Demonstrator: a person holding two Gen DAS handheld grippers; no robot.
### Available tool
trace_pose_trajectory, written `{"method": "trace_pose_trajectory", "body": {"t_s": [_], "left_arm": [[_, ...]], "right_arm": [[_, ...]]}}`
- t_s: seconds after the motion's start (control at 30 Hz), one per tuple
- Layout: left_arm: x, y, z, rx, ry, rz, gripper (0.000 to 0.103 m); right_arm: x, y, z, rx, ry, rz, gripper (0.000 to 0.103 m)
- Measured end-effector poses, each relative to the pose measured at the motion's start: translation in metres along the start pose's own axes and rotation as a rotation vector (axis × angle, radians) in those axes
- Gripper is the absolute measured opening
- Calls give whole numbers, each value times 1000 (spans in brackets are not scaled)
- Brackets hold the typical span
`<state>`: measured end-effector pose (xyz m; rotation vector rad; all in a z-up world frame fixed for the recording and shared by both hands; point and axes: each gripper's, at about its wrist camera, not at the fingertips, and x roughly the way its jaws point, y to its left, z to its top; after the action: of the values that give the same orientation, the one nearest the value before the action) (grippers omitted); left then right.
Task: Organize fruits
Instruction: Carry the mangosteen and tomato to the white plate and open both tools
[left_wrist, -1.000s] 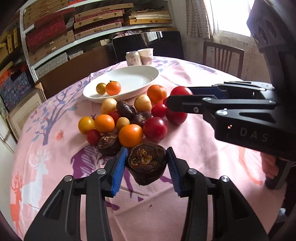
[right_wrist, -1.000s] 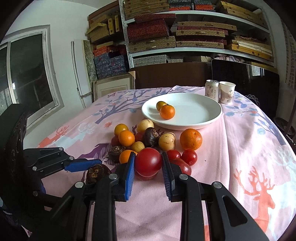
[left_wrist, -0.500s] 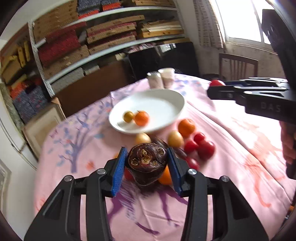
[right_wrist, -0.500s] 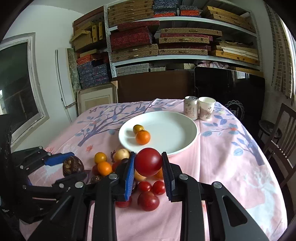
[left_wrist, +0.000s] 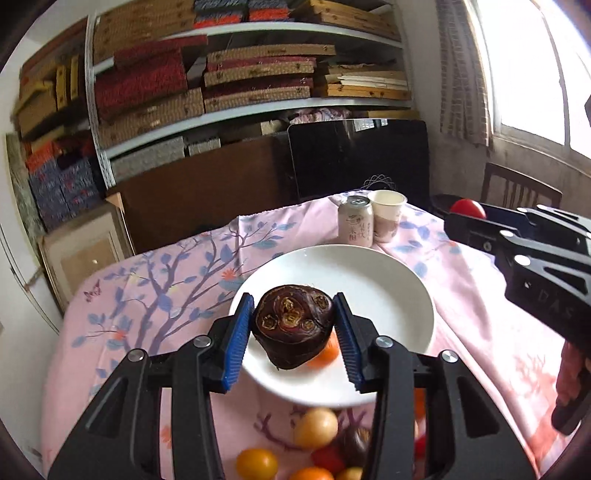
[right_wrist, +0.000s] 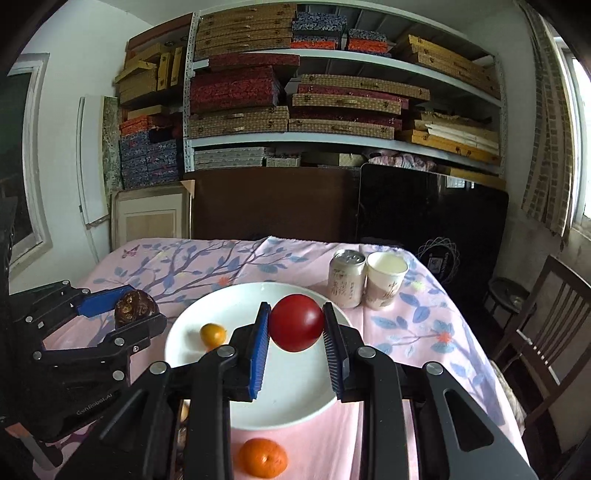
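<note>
My left gripper (left_wrist: 293, 334) is shut on a dark brown wrinkled fruit (left_wrist: 293, 325) and holds it above the near left part of the white plate (left_wrist: 388, 280). My right gripper (right_wrist: 295, 341) is shut on a red round fruit (right_wrist: 296, 323) and holds it above the same plate (right_wrist: 295, 402). A small yellow fruit (right_wrist: 212, 333) lies in the plate, and an orange one (left_wrist: 327, 352) shows partly behind the dark fruit. Several loose fruits (left_wrist: 316, 428) lie on the pink cloth in front of the plate. Each gripper shows in the other's view, the right (left_wrist: 467, 218) and the left (right_wrist: 122, 306).
A drink can (right_wrist: 346, 278) and a paper cup (right_wrist: 386, 278) stand just behind the plate. An orange (right_wrist: 262, 458) lies on the cloth at the plate's near rim. A wooden chair (right_wrist: 546, 332) stands at the right. Shelves of boxes (right_wrist: 295, 103) fill the back wall.
Both grippers have risen from the fruit pile and moved forward over the plate, each still holding its fruit. The pile has dropped to the bottom of the views.
</note>
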<state>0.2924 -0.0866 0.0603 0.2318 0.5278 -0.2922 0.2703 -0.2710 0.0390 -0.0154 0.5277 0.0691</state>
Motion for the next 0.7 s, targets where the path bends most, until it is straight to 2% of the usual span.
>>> {"method": "trace_pose_trajectory", "body": {"t_s": [0.1, 0.17, 0.23, 0.3, 0.4, 0.53, 0.6, 0.7], "left_arm": [[27, -2, 5, 12, -20, 33, 43], [42, 1, 4, -16, -20, 31, 43], [59, 4, 3, -23, 29, 26, 43], [70, 6, -1, -27, 44, 35, 43], [78, -1, -5, 24, 50, 27, 43], [85, -10, -4, 15, 57, -24, 43], [91, -18, -3, 29, 87, -35, 43], [92, -26, -2, 55, 81, -51, 43]], "right_arm": [[30, -8, 2, 53, 24, 18, 28], [48, -13, 0, 78, 48, 24, 28], [65, -14, -7, 95, 96, 45, 28], [78, -11, -16, 88, 146, 68, 27], [88, -4, -23, 63, 163, 65, 27], [93, 0, -30, 48, 182, 42, 27], [94, -2, -31, 53, 180, 9, 27], [96, -13, -31, 82, 185, 9, 27]]}}
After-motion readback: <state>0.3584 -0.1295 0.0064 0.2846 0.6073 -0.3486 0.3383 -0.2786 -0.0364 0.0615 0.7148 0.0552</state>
